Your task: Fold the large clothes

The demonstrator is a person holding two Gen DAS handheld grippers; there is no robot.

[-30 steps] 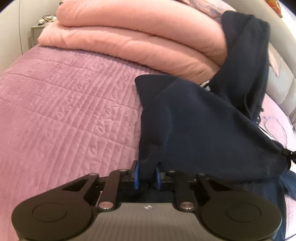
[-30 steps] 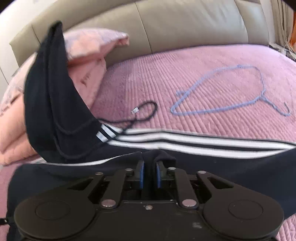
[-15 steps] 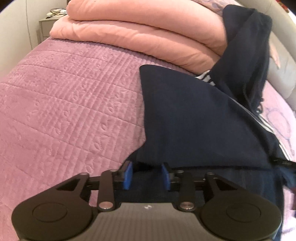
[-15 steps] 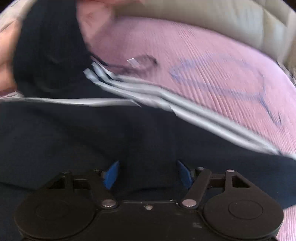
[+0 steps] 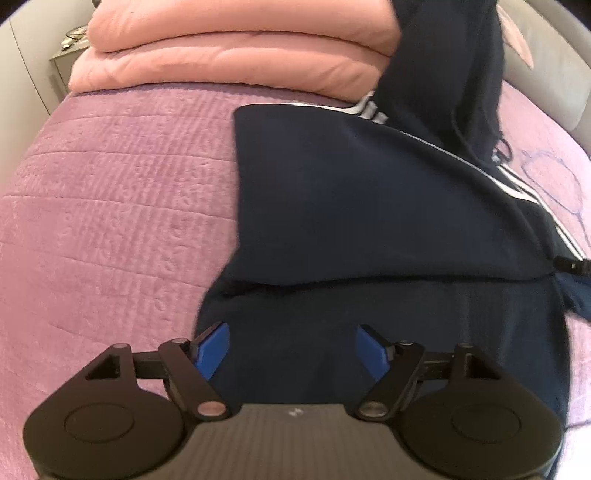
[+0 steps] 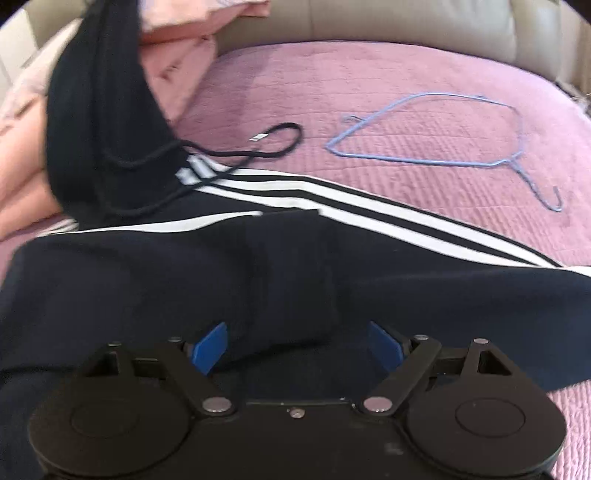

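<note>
A large navy garment [image 5: 369,206] with white side stripes [image 6: 369,206] lies on the purple bedspread, one layer folded over another. Its hood end [image 6: 96,110] drapes up over the pink bedding, and a black drawstring [image 6: 273,147] trails onto the bed. My left gripper [image 5: 291,347] is open and empty, just above the garment's near edge. My right gripper [image 6: 295,343] is open and empty, with a fold of navy fabric lying loose between the blue pads [image 6: 210,347].
A folded pink duvet [image 5: 229,48] is stacked at the head of the bed. A blue wire hanger [image 6: 443,133] lies on the purple bedspread [image 5: 110,206] to the right. A beige padded headboard [image 6: 369,22] runs behind. A nightstand [image 5: 62,66] stands far left.
Both grippers were shut on the navy fabric one second ago. Both have opened and let it go, and the folded layer now lies flat on the garment.
</note>
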